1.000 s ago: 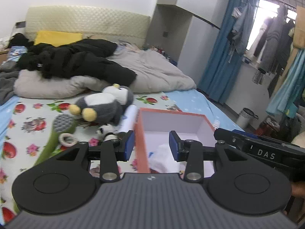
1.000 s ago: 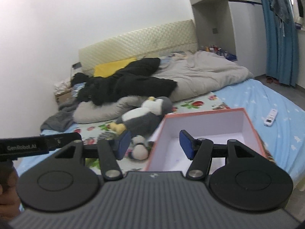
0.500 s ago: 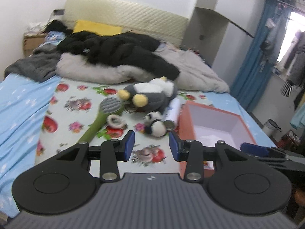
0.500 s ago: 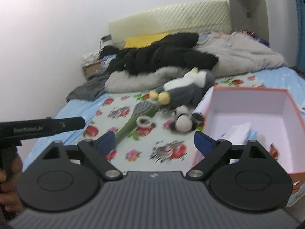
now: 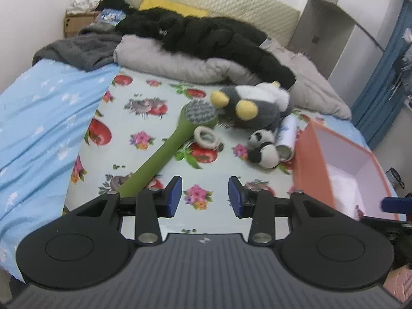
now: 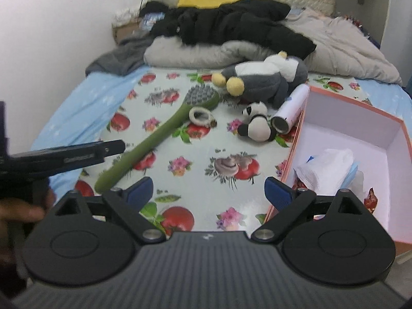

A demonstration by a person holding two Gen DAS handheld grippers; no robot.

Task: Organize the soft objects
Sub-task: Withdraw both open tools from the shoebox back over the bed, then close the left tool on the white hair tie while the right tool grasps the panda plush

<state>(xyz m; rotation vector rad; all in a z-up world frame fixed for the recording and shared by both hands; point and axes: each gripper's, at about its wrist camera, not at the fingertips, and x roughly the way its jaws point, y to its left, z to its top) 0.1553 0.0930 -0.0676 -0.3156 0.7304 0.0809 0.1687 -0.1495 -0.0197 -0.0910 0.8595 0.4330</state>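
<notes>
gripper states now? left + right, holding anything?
Left gripper: open, nothing between the pads.
Right gripper: jaws just opened wide, holding nothing.

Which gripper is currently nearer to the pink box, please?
Right. The right gripper hovers open beside the pink box's near corner; the left gripper hovers farther left, by the green brush.

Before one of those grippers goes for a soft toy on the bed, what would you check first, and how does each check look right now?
1. Right gripper open, nothing between its pads: ok; it has just been opening.
2. Left gripper carrying nothing: ok.
3. Panda plush lying free on the bed: ok.
4. Penguin plush unobstructed: ok.
5. Room left in the pink box: ok; only a tissue pack inside.
6. Bath brush clear of the reach: cannot tell.
</notes>
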